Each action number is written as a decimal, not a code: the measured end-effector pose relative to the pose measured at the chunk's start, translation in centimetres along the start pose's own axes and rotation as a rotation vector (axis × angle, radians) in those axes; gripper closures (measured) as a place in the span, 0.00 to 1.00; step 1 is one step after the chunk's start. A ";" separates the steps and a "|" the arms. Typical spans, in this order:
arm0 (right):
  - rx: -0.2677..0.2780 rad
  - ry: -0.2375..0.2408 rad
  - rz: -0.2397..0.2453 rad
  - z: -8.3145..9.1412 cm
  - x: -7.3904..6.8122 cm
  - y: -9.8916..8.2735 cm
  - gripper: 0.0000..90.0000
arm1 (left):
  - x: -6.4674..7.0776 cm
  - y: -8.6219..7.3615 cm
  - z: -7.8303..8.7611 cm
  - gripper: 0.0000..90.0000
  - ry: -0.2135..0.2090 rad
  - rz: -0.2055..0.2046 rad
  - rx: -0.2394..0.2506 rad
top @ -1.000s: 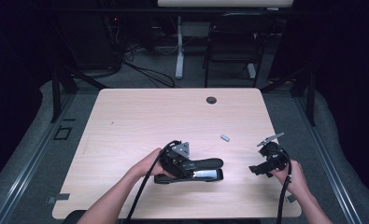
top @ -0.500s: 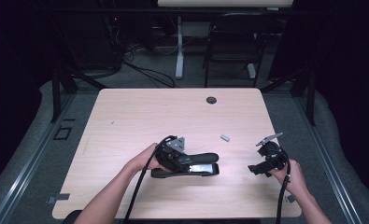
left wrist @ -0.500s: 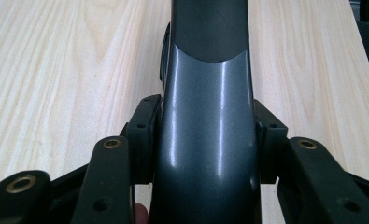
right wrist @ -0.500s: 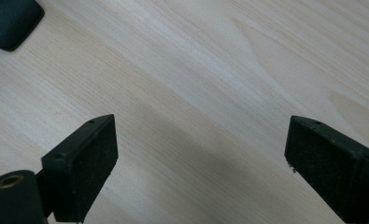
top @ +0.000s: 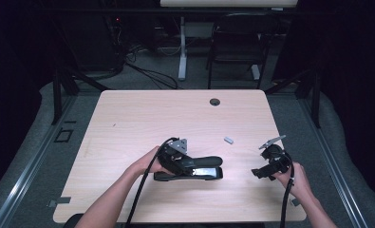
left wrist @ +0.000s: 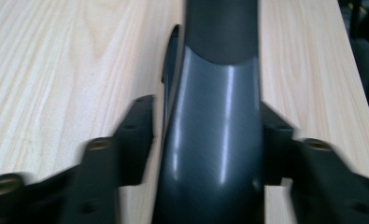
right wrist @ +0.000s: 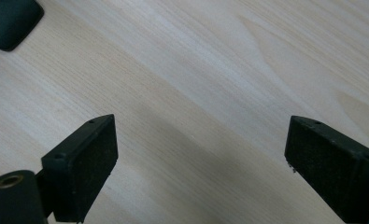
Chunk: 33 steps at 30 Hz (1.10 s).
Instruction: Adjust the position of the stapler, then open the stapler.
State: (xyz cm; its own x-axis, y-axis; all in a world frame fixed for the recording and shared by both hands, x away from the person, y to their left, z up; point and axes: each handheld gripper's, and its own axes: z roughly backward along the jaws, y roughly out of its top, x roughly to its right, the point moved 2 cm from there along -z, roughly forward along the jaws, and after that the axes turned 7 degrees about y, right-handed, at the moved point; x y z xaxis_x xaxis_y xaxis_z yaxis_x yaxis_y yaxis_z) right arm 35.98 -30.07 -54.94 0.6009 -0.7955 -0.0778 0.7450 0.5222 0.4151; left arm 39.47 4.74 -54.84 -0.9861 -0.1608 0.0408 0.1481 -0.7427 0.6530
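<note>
Locate the black and dark grey desk stapler [top: 194, 167] in the lower centre of the high view, lying flat on the light wooden table [top: 142, 118] with its long axis running left to right. Its upper arm is a smooth, glossy dark grey plastic shell with a matt darker section further along; a bright metal strip shows along its lower body. In the left gripper view the stapler [left wrist: 215, 116] runs up the middle of the frame. No brand, label or writing can be read on it.

Your left gripper [top: 175, 156] sits at the stapler's left end. Its jaws have just been opening; they stand on either side of the stapler's arm, with a visible gap on the left side, so the pads do not press on it.

Your right gripper [top: 270, 164] sits at the lower right of the high view, well apart from the stapler. Its jaws stand wide apart over bare wood, with nothing between them.

A small grey block [top: 229, 140] lies between the two grippers, slightly above them.
</note>
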 end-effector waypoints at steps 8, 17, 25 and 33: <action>0.008 0.011 -0.010 0.0 -0.1 0.2 0.10 | -0.4 0.6 2.4 0.16 0.031 0.096 0.100; 0.024 0.016 -0.009 0.4 -0.1 -0.1 0.10 | 0.4 1.3 3.9 0.00 0.158 0.168 0.106; 0.004 0.010 0.003 0.2 -0.1 0.0 0.11 | 1.9 2.1 5.5 0.00 0.302 0.209 0.155; 0.011 0.009 0.004 0.3 -0.1 -0.1 0.11 | 3.0 2.4 7.0 0.00 0.426 0.317 0.216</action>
State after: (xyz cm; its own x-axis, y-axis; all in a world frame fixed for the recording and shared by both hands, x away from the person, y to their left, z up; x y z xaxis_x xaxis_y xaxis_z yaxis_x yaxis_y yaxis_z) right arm 35.78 -30.11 -54.70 0.6064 -0.7907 -0.0837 0.7393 0.5220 0.4254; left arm 36.39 7.03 -47.92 -0.7721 -0.6352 -0.0194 0.3692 -0.4732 0.7999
